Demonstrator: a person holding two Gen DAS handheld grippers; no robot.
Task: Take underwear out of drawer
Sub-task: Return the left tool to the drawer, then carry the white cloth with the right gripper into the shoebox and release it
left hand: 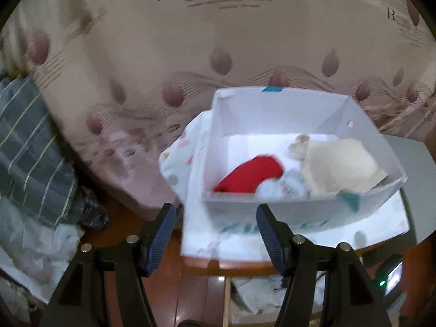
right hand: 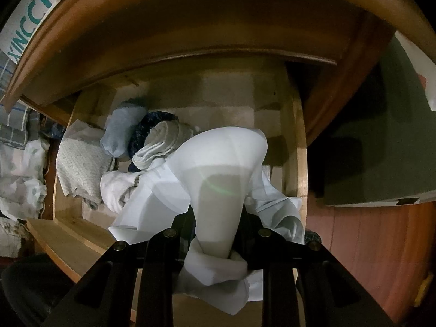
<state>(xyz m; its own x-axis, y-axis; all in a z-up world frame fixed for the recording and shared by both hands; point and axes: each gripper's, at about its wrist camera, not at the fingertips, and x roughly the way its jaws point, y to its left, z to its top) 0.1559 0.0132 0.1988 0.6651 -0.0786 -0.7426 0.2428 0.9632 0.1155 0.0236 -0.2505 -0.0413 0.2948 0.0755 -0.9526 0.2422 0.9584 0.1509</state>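
In the right wrist view my right gripper is shut on white underwear and holds it above the open wooden drawer. The cloth drapes over the fingers and hides their tips. More garments lie in the drawer: a light blue roll, a dark blue piece, a grey piece and a cream knit piece. In the left wrist view my left gripper is open and empty, just in front of a white box that holds a red garment and a cream garment.
The white box stands on a white patterned cloth on the wooden cabinet top. Behind it is a bed with a pink patterned cover. A grey striped fabric lies at the left. The cabinet top overhangs the drawer.
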